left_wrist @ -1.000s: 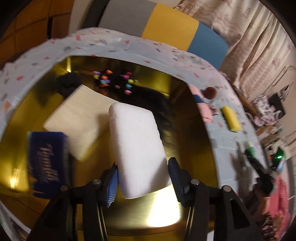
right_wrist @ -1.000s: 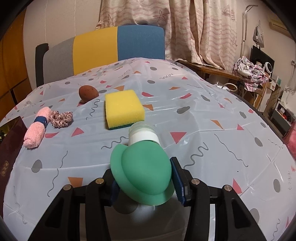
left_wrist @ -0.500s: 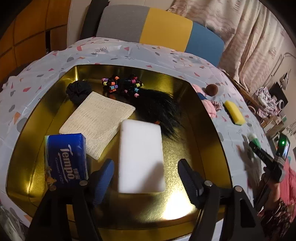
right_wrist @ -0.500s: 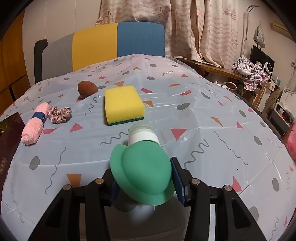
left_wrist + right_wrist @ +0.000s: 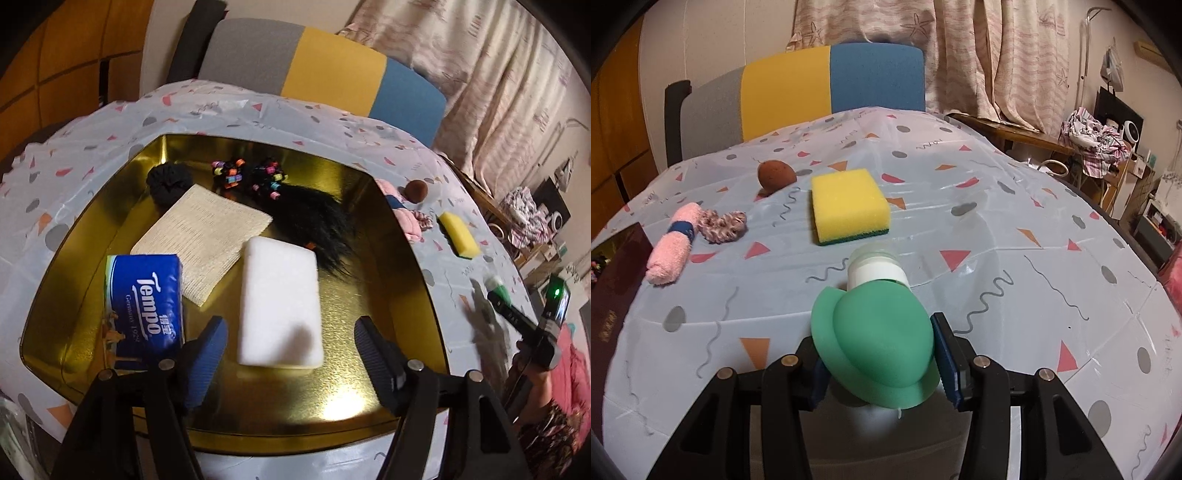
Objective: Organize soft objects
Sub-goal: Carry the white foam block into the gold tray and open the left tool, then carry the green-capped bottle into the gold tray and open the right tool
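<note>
Jaws of the left gripper [image 5: 290, 354] have just been opening and now stand wide apart, clear of the white sponge [image 5: 279, 303], which lies released inside the gold tray [image 5: 402, 258]; that item looks stowed. Left of the sponge sits a blue tissue pack [image 5: 144, 307] reading "Tempo". Outside the tray, the right gripper [image 5: 877, 354] stays clamped on a green brush [image 5: 877, 334].

The black left gripper [image 5: 290, 341] with blue ribbed pads hangs tilted downward, jaws just opened wide and gripping nothing, while the matching right gripper [image 5: 877, 360] holds its pads clamped on something.
</note>
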`<state>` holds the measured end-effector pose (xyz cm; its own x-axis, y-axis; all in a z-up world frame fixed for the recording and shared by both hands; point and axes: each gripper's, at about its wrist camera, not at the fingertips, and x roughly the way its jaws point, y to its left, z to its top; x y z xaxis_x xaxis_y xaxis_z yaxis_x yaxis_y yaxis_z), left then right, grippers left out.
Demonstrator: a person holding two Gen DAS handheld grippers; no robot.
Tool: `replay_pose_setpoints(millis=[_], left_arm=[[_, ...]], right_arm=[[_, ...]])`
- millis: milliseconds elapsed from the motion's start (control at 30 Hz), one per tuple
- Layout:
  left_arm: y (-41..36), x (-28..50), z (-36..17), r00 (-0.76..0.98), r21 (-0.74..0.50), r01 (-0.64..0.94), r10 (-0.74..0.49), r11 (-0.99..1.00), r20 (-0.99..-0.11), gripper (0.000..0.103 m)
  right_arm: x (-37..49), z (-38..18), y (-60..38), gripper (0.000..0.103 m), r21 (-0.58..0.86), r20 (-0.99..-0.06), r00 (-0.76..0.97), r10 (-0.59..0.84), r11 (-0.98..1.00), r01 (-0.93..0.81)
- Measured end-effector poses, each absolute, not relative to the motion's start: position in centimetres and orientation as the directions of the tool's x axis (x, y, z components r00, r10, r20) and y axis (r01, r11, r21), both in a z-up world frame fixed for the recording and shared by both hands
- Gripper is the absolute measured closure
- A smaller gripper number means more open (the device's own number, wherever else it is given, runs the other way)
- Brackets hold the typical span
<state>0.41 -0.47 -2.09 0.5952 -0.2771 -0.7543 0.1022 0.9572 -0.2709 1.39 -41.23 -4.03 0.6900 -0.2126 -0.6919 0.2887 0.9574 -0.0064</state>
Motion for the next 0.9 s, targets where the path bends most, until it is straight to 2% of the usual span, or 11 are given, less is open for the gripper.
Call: replay_pose_setpoints(millis=[100, 267, 467, 700, 900], left_arm=[[-1.0, 0.0, -1.9, 0.604, -0.24, 0.125, -0.266, 0.963, -0.751, 0.031], [-0.9, -0.2, -1.7, 0.619, -0.224, 0.125, -0.252, 0.966, -0.743, 0.031], [0.0, -0.1, -1.6, 0.629, -0.167, 0.08, -0.18, 0.983, -0.757, 0.031], [1.8, 0.1, -1.6, 0.632, -0.127, -0.004, -0.096, 0.992, -0.769, 0.031], [2.5, 0.1, -1.5, 0.631, -0.092, -0.053, -0.038, 0.994, -0.775, 0.031]], right_arm=[[0.9, -2.7, -39.9, 0.054, 0.052, -0.687, 0.71, -0.156, 0.964, 0.262], [0.5, 1.0, -34.0, 0.054, 0.27, -0.643, 0.757, 0.112, 0.959, 0.088], [0.7, 4.2, -24.0, 0.054, 0.335, -0.578, 0.741, 0.342, 0.928, -0.167], [1.8, 3.1, -16.9, 0.054, 0.309, -0.617, 0.682, 0.392, 0.918, -0.247], [2.8, 1.5, -14.7, 0.053, 0.22, -0.671, 0.668, 0.322, 0.947, -0.236]])
